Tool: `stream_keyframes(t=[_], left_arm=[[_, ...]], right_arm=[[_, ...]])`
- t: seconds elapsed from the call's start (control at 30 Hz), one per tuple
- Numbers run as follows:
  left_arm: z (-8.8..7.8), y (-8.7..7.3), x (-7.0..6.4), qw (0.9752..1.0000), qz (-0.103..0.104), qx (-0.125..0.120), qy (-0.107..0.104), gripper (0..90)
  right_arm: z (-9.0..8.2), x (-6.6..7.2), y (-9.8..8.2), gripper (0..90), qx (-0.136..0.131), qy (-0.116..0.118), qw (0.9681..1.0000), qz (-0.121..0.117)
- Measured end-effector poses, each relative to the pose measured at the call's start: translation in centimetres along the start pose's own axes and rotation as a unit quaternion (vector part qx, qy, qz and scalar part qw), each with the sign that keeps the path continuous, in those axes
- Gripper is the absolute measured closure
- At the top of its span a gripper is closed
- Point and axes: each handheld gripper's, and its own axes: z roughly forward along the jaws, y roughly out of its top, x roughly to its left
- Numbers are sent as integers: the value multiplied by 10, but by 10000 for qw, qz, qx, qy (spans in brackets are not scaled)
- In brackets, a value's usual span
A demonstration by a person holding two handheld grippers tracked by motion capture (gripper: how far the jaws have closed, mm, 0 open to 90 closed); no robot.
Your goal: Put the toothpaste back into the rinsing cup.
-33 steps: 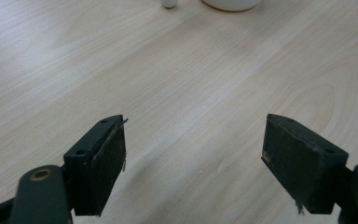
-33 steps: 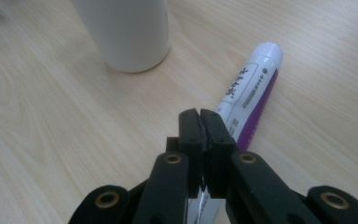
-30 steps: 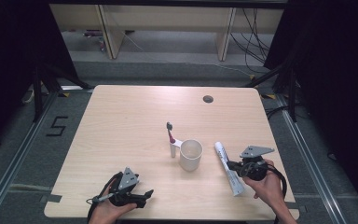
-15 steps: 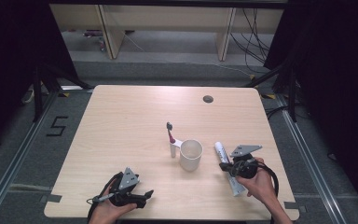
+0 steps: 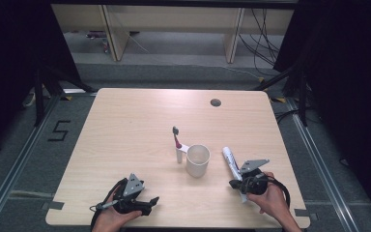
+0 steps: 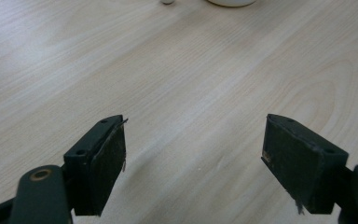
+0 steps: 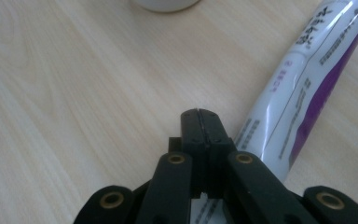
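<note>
On the tabletop [image 5: 125,125], near the front right edge, I have the right tongs [image 5: 235,184] low beside the lower end of the toothpaste tube [image 5: 234,164], jaws pressed together with nothing between them; in the right gripper view the right tongs' tips [image 7: 200,113] meet flat and the toothpaste tube [image 7: 303,88] lies just beside them, white and purple, slanting up to the right. Left tongs [image 5: 150,200] sit near the front left edge, jaws wide apart over bare wood, nothing gripped; left gripper view confirms the gap [image 6: 193,149]. White cup [image 5: 197,160] stands upright mid-table, just left of the tube, apart from it. Toothbrush [image 5: 177,140] stands propped just left of the cup; can't tell whether they touch.
</note>
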Motion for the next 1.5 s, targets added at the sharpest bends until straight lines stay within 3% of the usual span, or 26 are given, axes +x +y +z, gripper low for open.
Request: stream_keyframes(t=[0.07,0.1,0.23,0.27,0.37,0.4,0.5,0.57,0.63,0.67,0.7,0.8,0.83,0.87,0.9,0.97,1.03,1.1,1.13,1.2,1.23,1.3,1.33,1.37,1.47,1.5], left_arm=[[0,0,0,10000,3,2,0,208],[0,0,0,10000,-6,-9,7,209],[0,0,0,10000,28,32,-2,208],[0,0,0,10000,30,29,4,209],[1,0,-1,10000,6,17,5,208],[-1,0,0,9999,94,103,-2,209],[1,0,-1,10000,-15,21,5,209],[2,-1,-1,10000,-4,20,-19,209],[2,0,0,10000,65,70,28,209],[1,0,0,9999,61,81,-14,209],[1,0,0,9999,93,121,-6,209],[1,-1,-1,9999,68,110,17,210],[2,0,-1,10000,50,85,14,210],[2,0,-1,10000,22,75,7,210],[2,0,-1,9999,46,92,21,210],[2,-1,-2,9999,39,99,-21,210],[2,0,-1,10000,33,89,-14,210],[3,-1,-1,9999,38,105,-18,210],[2,-1,-1,9999,56,123,2,210],[3,-1,-1,9999,38,107,-21,211],[3,0,-1,9999,31,98,-20,211],[2,-1,-1,9999,49,117,-3,211],[2,-1,-2,9999,58,129,-37,210],[2,-1,-2,9999,50,126,-27,211],[3,-1,-2,9999,51,124,-17,211],[1,-1,-1,9997,151,200,-49,211]], right_arm=[[-3,-1,-4,900,90,14,9999,-142],[-3,1,-6,900,85,44,9999,-47],[-8,-1,-15,900,126,-116,9998,-83],[-12,-3,-16,900,217,-117,9997,-59],[-17,-11,-24,900,92,-277,9996,-44],[-20,-15,-27,900,79,-289,9996,-9],[-27,-24,-34,900,66,-375,9991,167],[-31,-34,-37,900,45,-447,9990,85],[-32,-41,-40,900,23,-555,9983,162],[-36,-42,-39,900,141,-572,9976,372],[-35,-44,-40,900,91,-647,9965,523],[-37,-56,-38,900,109,-770,9956,530],[-36,-59,-38,900,16,-813,9947,636],[-38,-63,-36,900,152,-821,9945,633],[-35,-67,-37,900,20,-897,9942,591],[-34,-73,-33,900,171,-936,9928,730],[-31,-82,-31,900,67,-1037,9923,679],[-32,-88,-26,900,186,-1085,9914,701],[-29,-91,-24,900,59,-1116,9910,742],[-25,-98,-20,900,83,-1186,9909,637],[-24,-99,-17,900,185,-1179,9904,697],[-19,-102,-12,900,186,-1209,9901,685],[-14,-104,-10,900,47,-1244,9901,649],[-16,-104,-6,900,197,-1229,9898,693],[-10,-106,2,899,165,-1282,9898,603],[-10,-106,5,899,167,-1289,9898,580]])
